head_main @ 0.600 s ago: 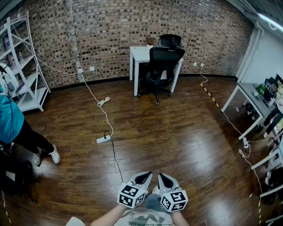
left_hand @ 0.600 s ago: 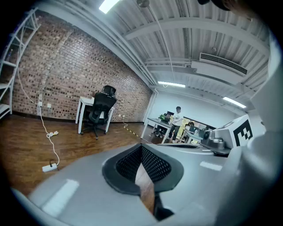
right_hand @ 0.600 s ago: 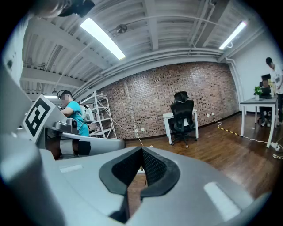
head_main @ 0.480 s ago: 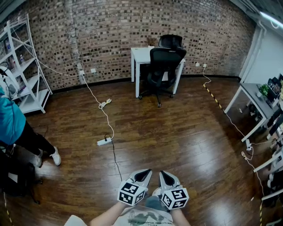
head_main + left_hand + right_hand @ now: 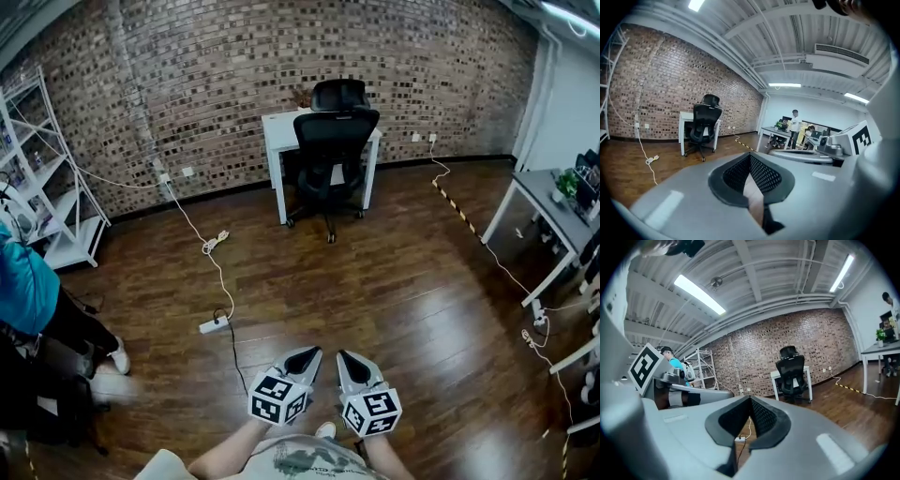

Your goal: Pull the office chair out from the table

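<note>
A black office chair (image 5: 330,155) stands pushed in at a small white table (image 5: 279,127) against the far brick wall; it shows again as the chair (image 5: 702,126) in the left gripper view and the chair (image 5: 792,372) in the right gripper view. Both grippers are held close to my body, far from the chair, pointing toward it. My left gripper (image 5: 307,355) is shut and holds nothing. Beside it my right gripper (image 5: 344,359) is shut and holds nothing too.
A white power strip (image 5: 213,324) and its cables trail across the wooden floor between me and the table. A white shelf rack (image 5: 37,192) stands at the left wall. A person in a teal top (image 5: 23,291) is at the left edge. Desks (image 5: 553,202) line the right side.
The view has moved a little forward and tilted; the chair and table sit slightly further left in the picture. Both grippers keep their pose, shut, side by side.
</note>
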Tool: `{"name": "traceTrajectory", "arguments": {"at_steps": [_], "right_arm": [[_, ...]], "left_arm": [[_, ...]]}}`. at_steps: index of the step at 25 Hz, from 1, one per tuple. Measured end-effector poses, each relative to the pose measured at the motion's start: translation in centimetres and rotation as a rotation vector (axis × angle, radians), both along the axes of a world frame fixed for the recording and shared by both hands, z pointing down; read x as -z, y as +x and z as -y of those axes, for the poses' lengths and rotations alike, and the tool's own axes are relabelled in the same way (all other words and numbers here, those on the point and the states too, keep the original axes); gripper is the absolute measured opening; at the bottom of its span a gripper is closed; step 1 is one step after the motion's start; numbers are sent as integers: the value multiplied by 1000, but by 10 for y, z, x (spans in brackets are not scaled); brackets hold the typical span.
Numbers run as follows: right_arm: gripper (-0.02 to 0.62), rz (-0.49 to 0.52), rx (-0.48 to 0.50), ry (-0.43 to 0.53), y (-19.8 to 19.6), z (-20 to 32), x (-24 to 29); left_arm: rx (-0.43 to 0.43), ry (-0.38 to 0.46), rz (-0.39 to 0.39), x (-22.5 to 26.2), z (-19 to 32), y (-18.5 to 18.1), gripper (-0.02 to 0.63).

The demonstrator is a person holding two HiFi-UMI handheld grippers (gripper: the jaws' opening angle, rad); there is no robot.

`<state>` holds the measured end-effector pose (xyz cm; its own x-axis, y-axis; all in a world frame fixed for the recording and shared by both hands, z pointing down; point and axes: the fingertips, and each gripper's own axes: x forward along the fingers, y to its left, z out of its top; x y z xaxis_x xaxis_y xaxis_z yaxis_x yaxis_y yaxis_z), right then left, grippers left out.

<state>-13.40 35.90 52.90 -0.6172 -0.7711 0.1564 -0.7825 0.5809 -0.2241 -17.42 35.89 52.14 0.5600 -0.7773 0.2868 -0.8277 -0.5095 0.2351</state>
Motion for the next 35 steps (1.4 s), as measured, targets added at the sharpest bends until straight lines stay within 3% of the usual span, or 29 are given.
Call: {"name": "traceTrajectory", "arguments": {"at_steps": [3, 9, 15, 20, 29, 35], "right_arm": [[0, -11, 23, 18, 17, 27, 6], [0, -8, 5, 37, 43, 66, 11], [0, -22, -2, 28, 47, 115, 6], [0, -98, -7, 30, 60, 183, -3], [0, -108, -52, 16, 45, 336, 3], [0, -143, -48, 43, 32, 407, 10]], "left_arm": [[-10, 25, 46, 9, 25, 18, 12], [-6, 31, 51, 14, 66, 36, 12], [-35, 17, 30, 2, 120, 49, 12], [-59, 14, -22, -5, 196, 64, 12], [-81, 29, -35, 6, 344, 44, 12], [-65, 40, -44, 16, 415, 21, 12]]}}
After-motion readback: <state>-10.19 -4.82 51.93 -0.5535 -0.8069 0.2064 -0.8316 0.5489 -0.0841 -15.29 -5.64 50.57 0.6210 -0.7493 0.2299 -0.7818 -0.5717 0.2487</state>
